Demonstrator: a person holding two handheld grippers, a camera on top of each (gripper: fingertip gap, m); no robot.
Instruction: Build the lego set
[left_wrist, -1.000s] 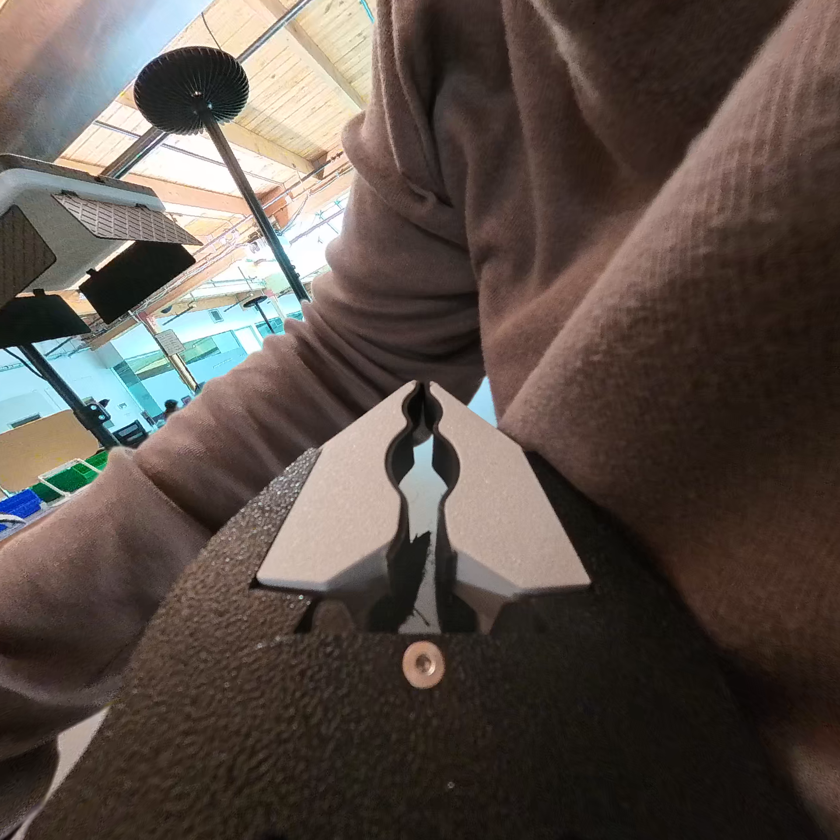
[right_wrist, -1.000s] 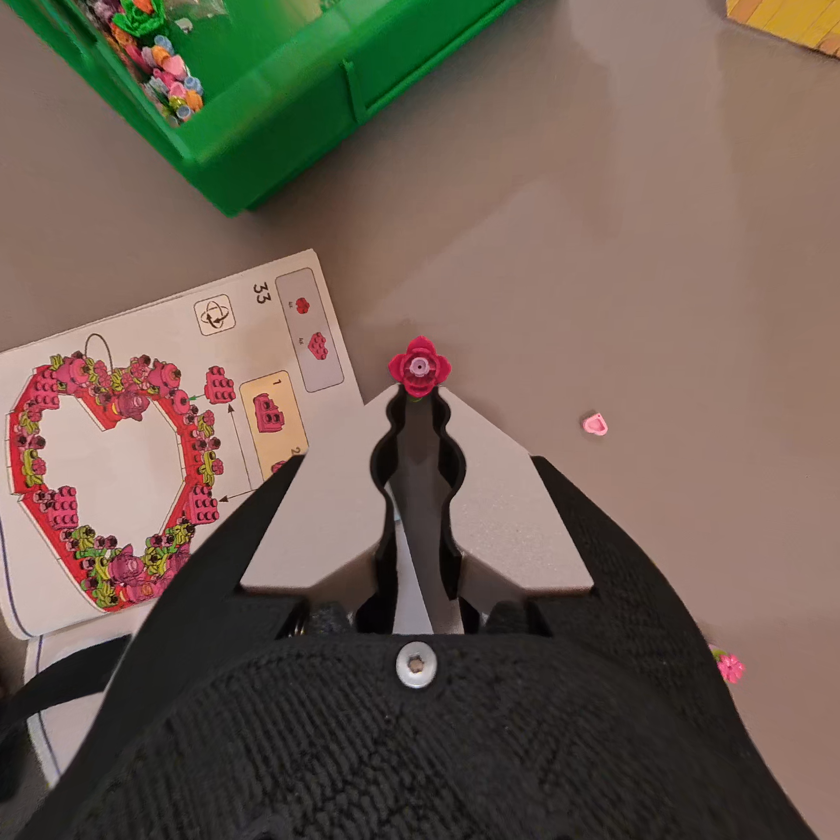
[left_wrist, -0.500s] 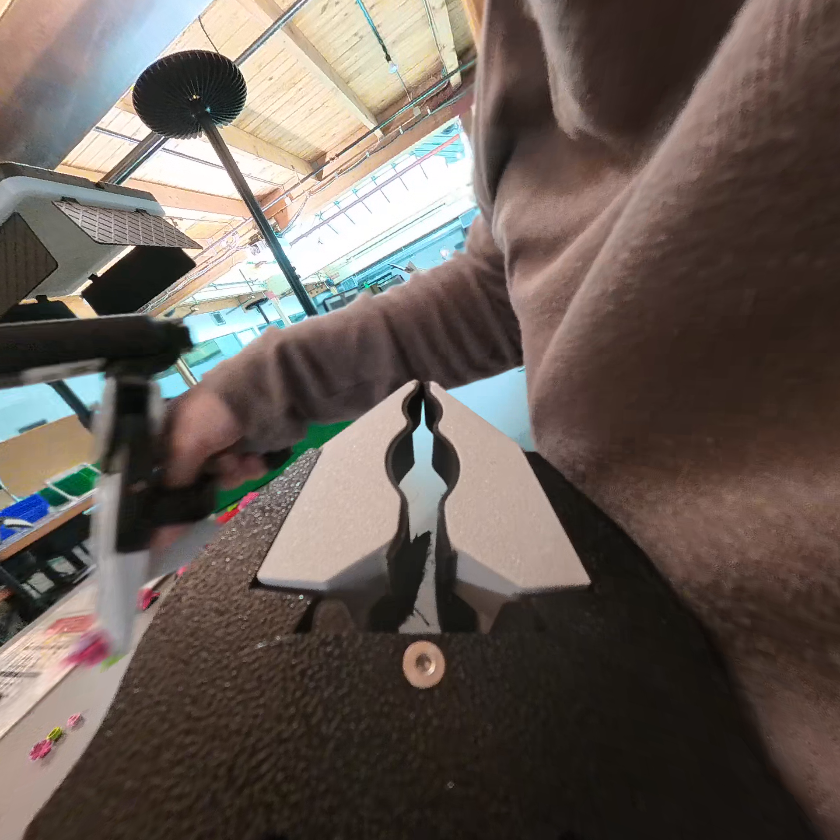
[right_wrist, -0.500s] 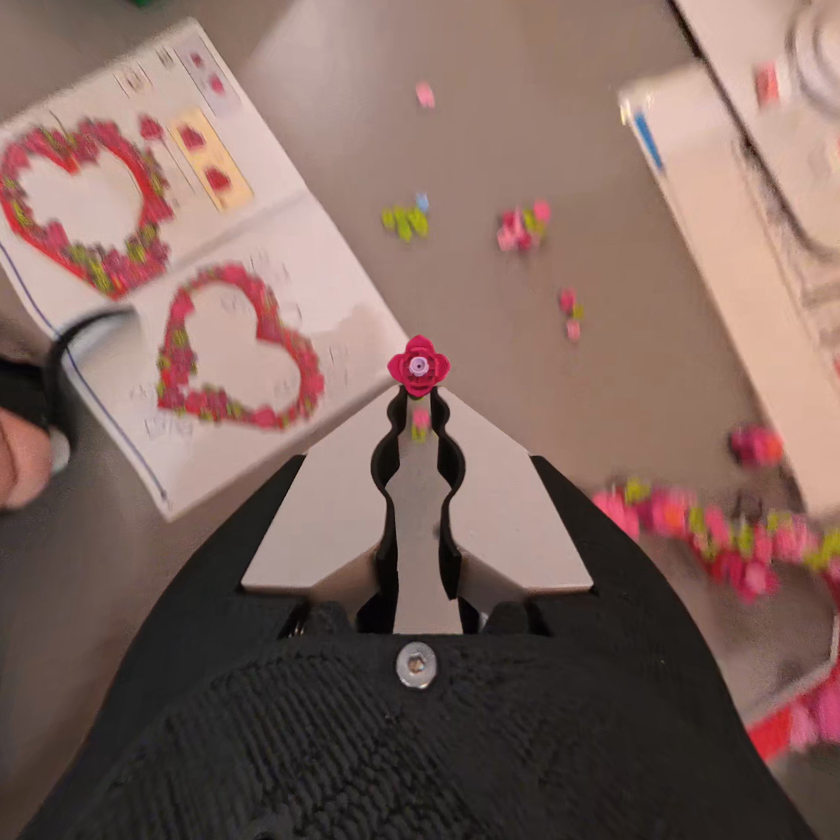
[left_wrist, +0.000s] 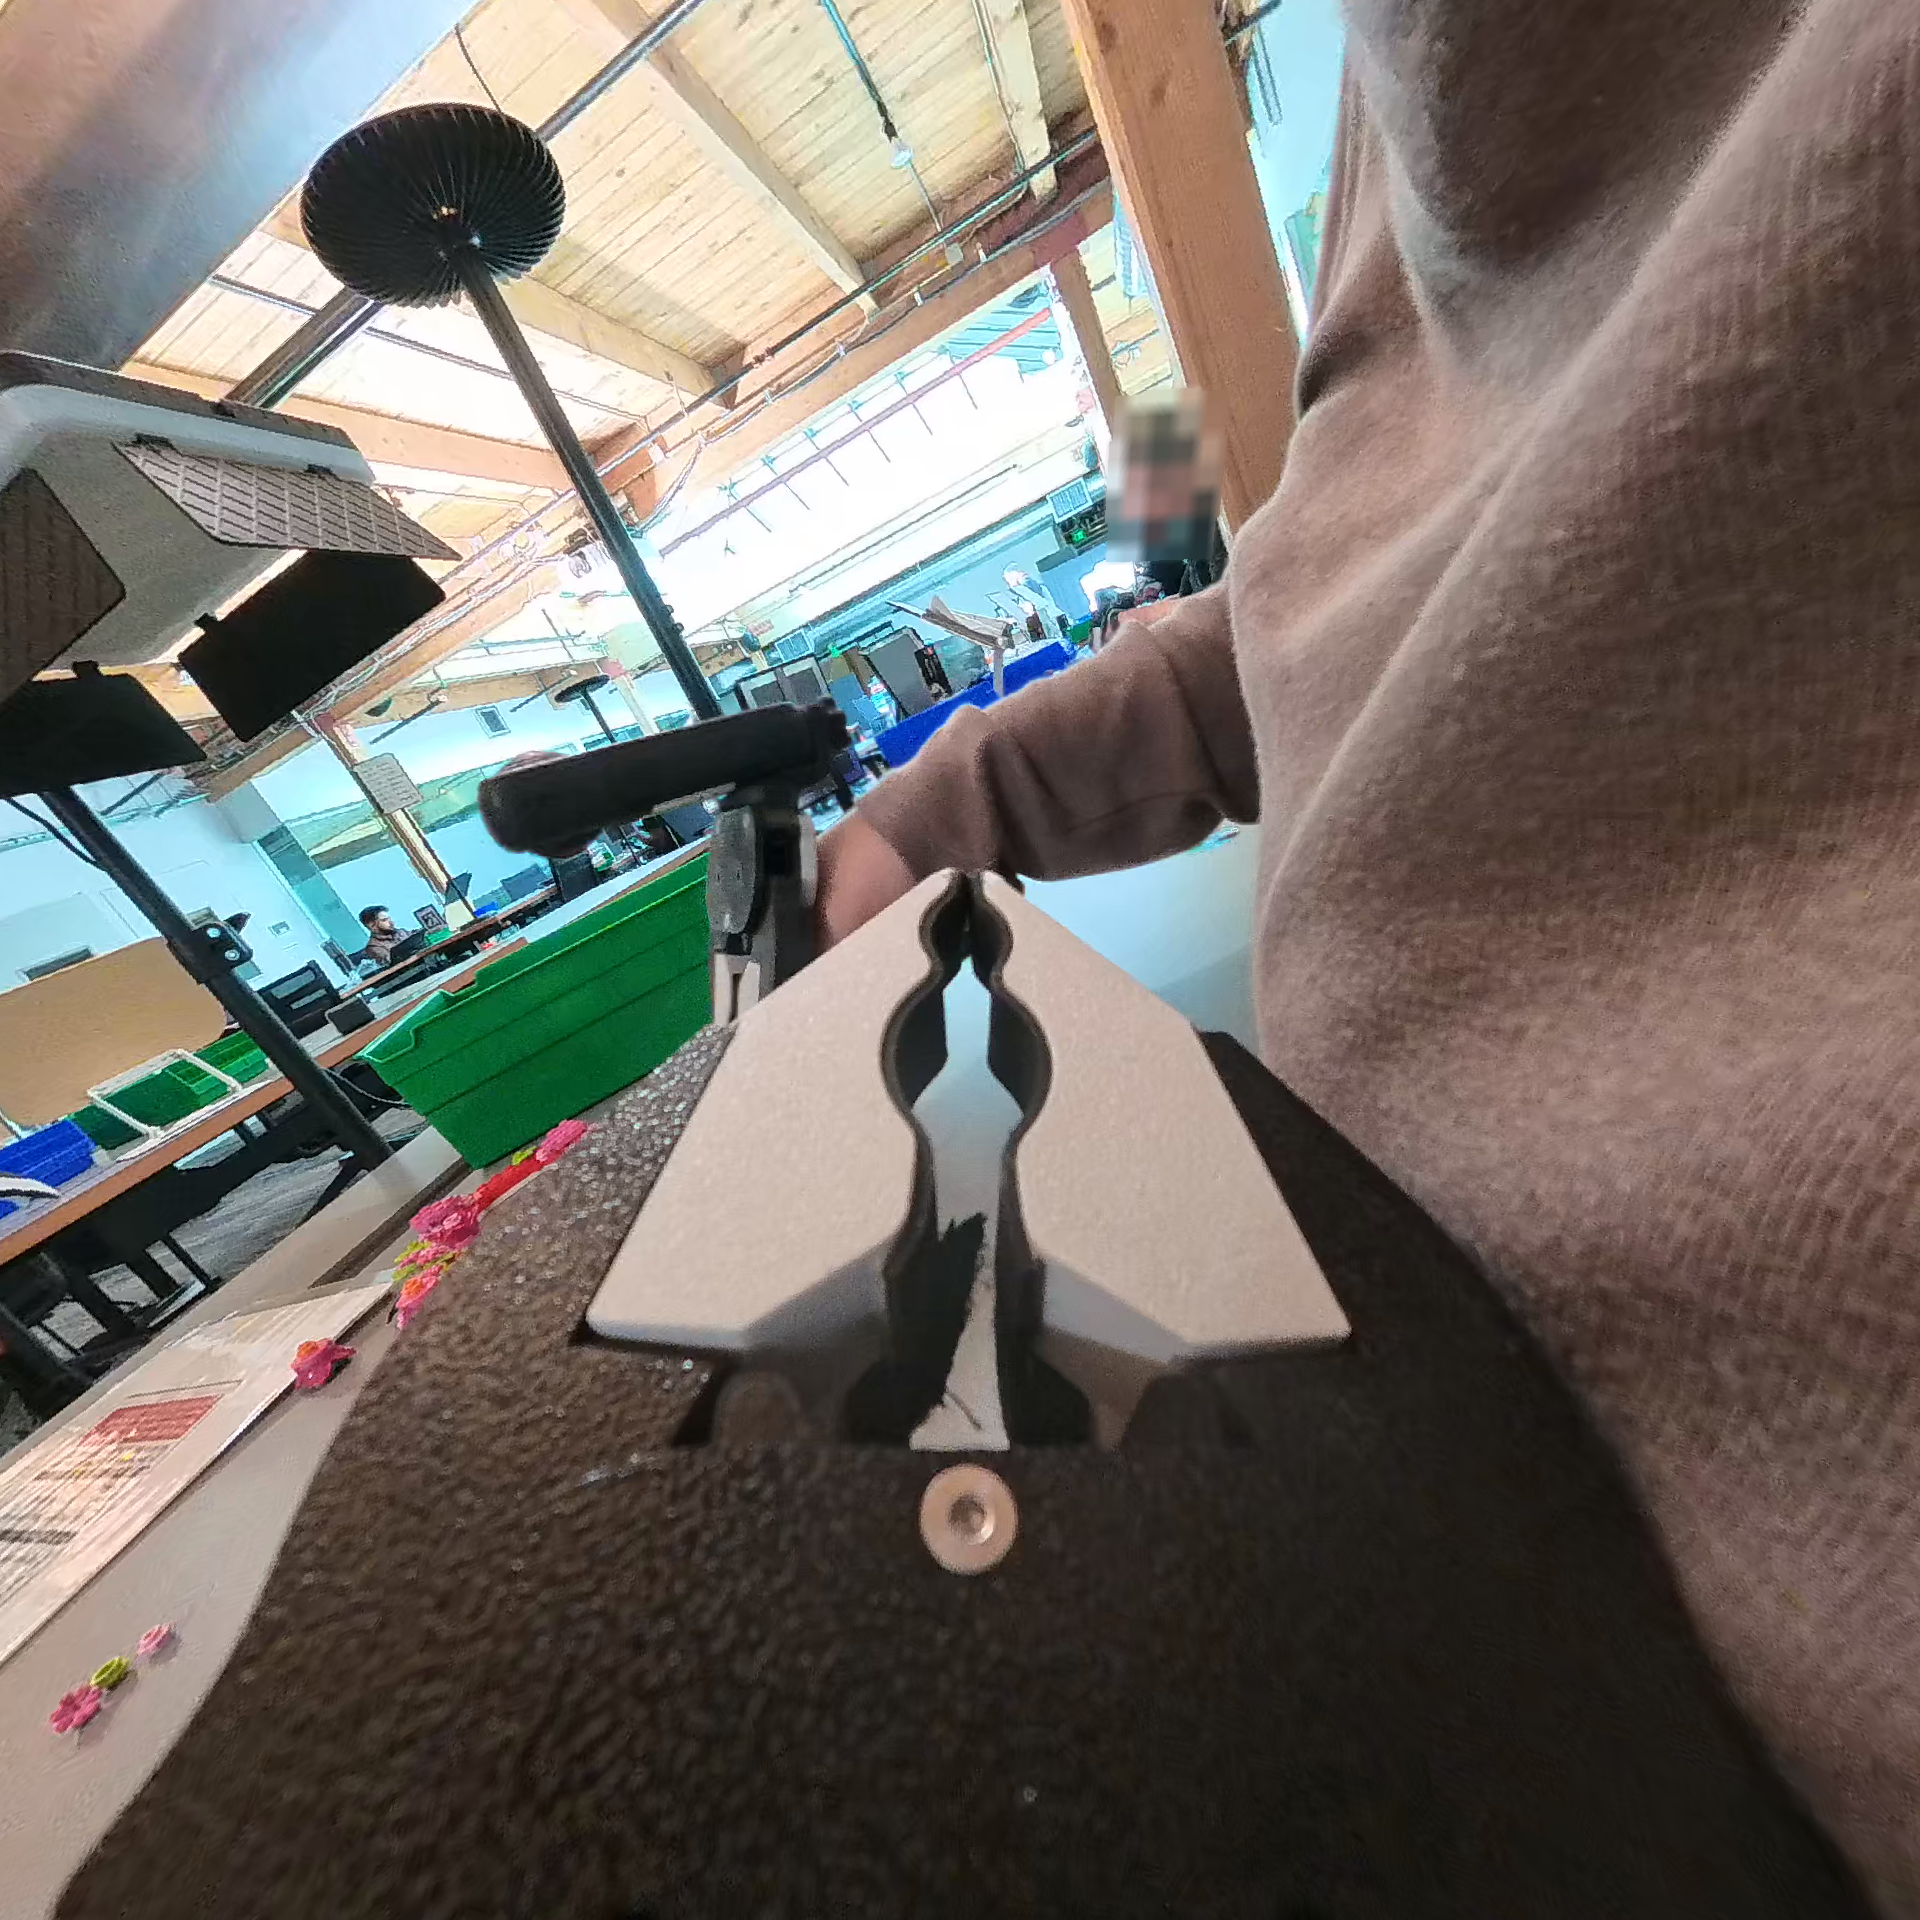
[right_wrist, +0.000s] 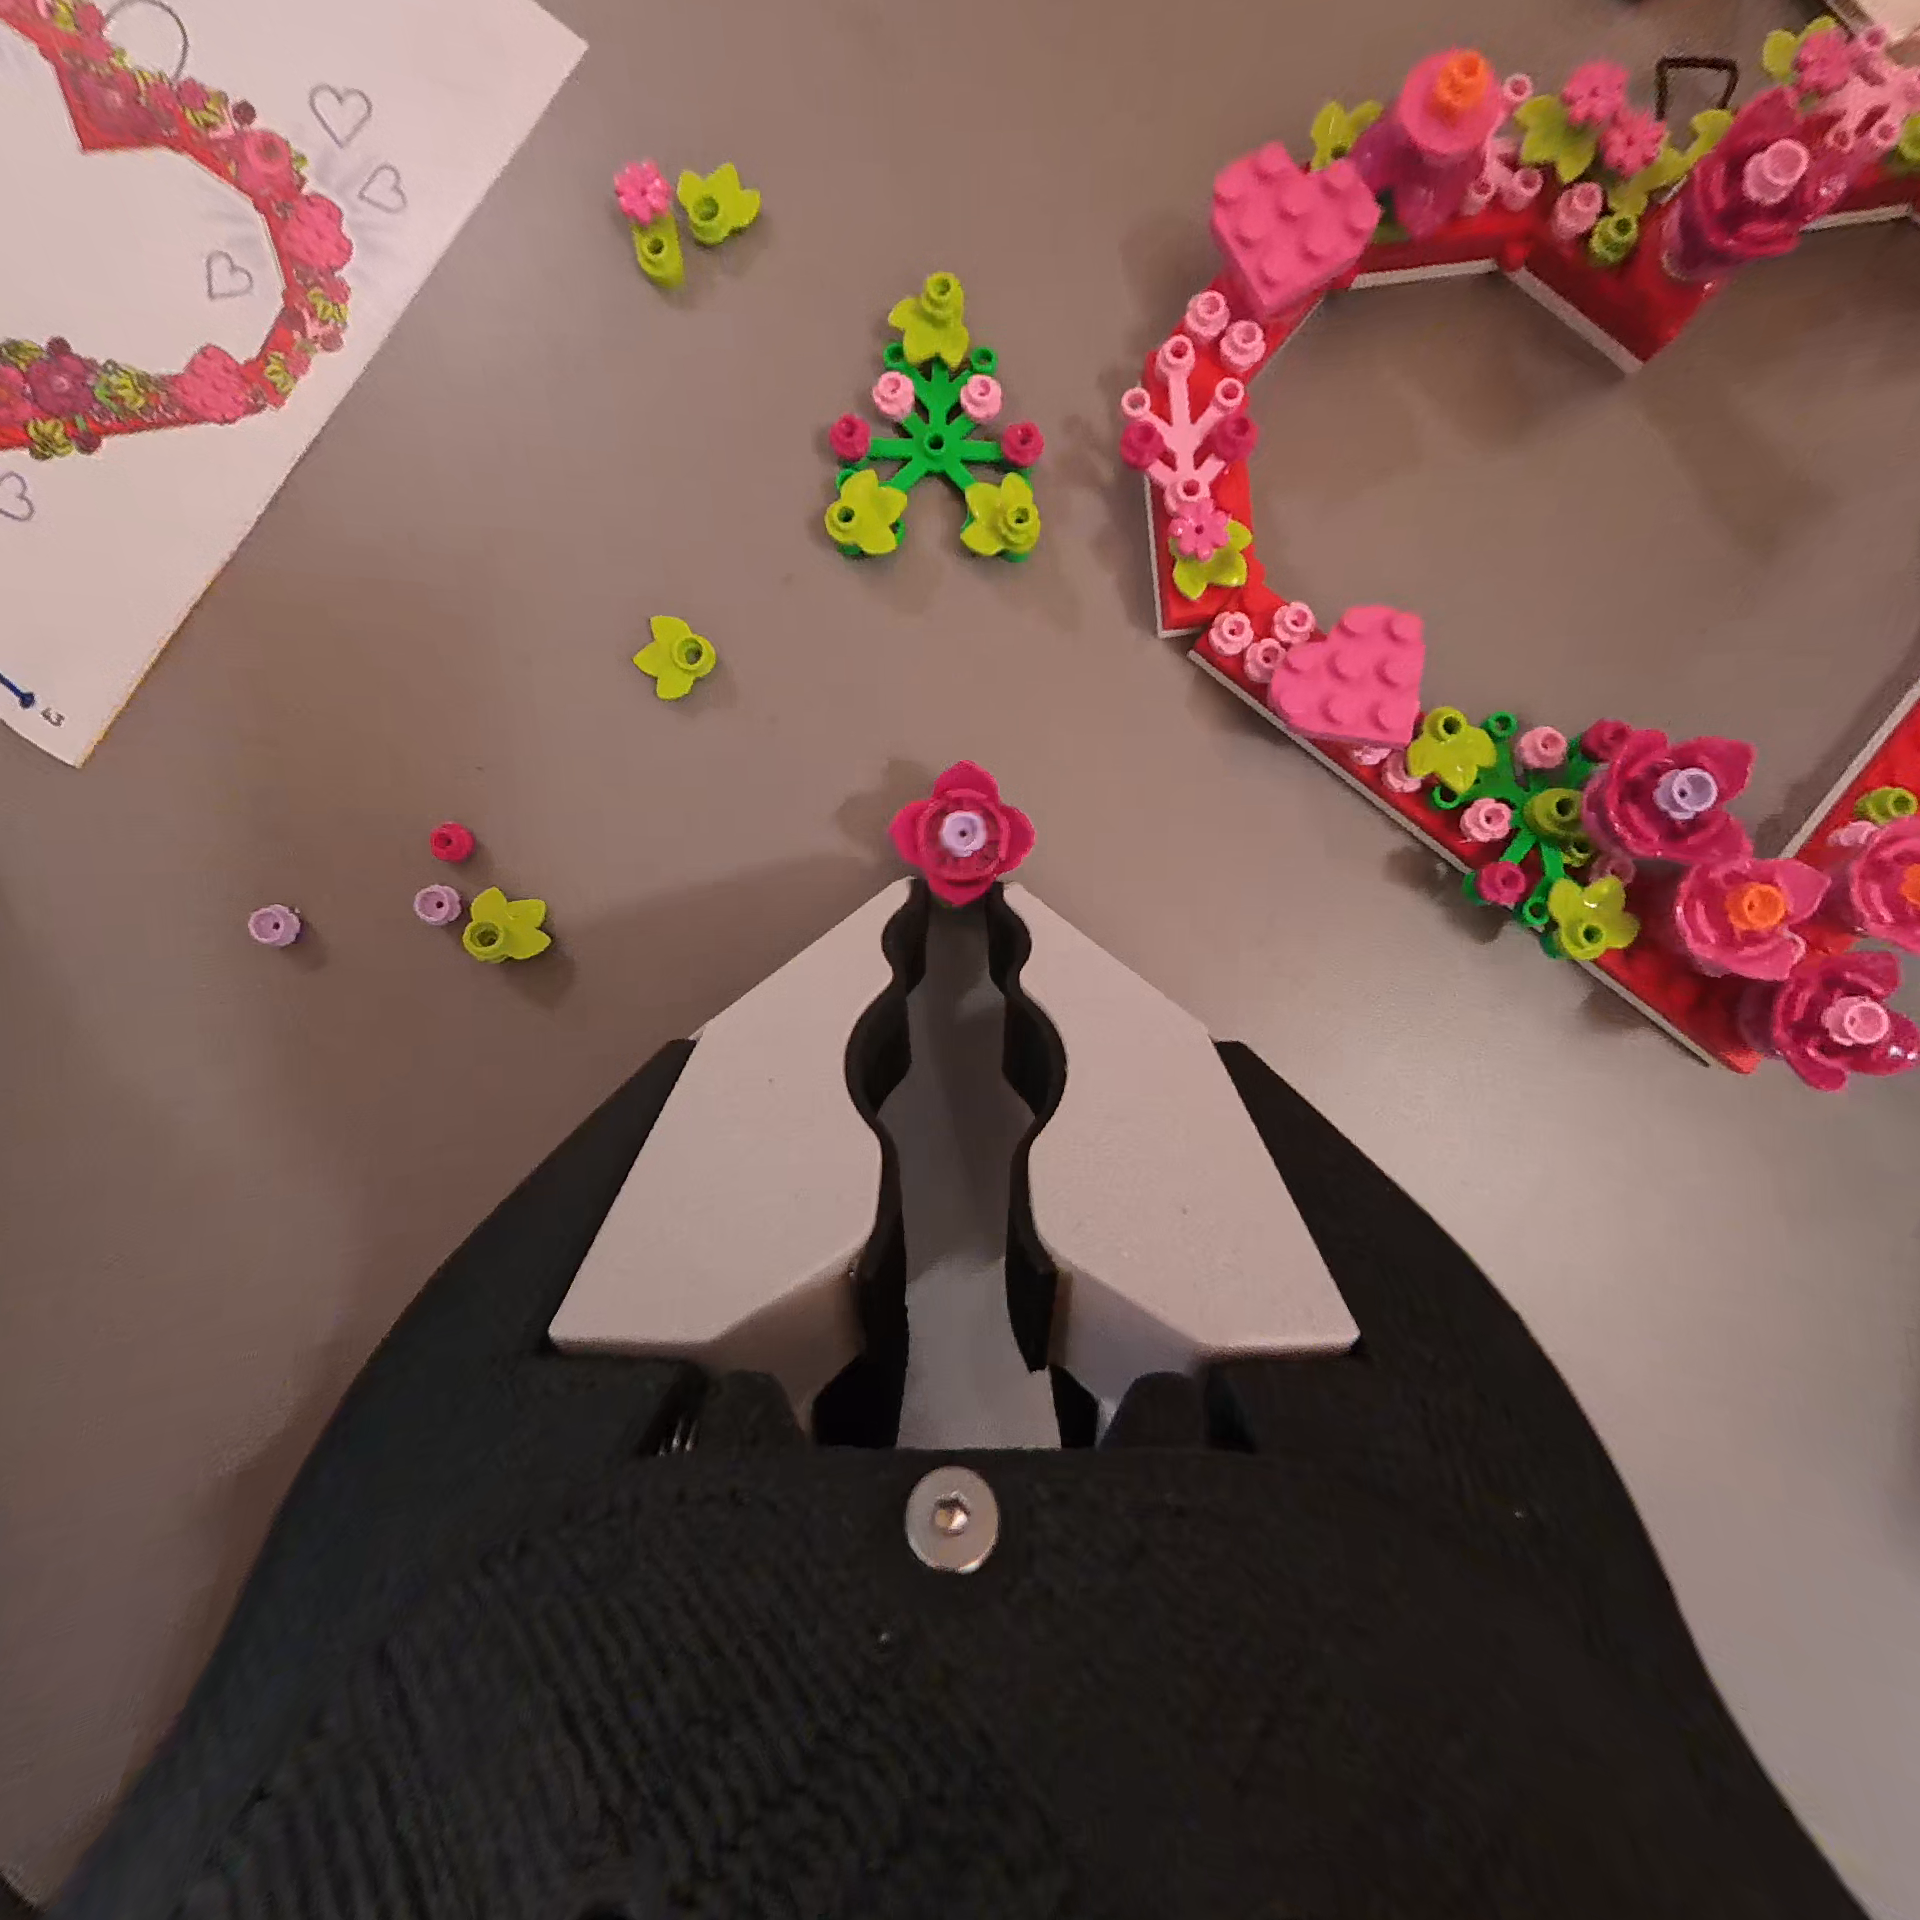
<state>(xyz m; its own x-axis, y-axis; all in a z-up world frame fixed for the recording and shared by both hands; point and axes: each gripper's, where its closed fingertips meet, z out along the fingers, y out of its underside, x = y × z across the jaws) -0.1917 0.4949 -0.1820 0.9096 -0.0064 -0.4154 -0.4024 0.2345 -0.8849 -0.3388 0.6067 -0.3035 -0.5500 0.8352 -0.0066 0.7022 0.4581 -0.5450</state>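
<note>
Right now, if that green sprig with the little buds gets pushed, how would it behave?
The green sprig lies flat on the table, so it would probably slide, not roll. Its thin branches look stiff but delicate. The buds only sit on pegs, so they might pop off.

A grey tabletop (right_wrist: 1351, 1195) lies under a plank ceiling (left_wrist: 644, 208) with timber beams (left_wrist: 1174, 260) and bright skylight strips. A black pole (left_wrist: 582, 488) rises to a ribbed disc (left_wrist: 431, 203), and a grey lamp box (left_wrist: 156, 499) hangs at the left. Farther back stand long benches (left_wrist: 156, 1132) with green and blue bins before pale blue walls (left_wrist: 94, 883).
</note>
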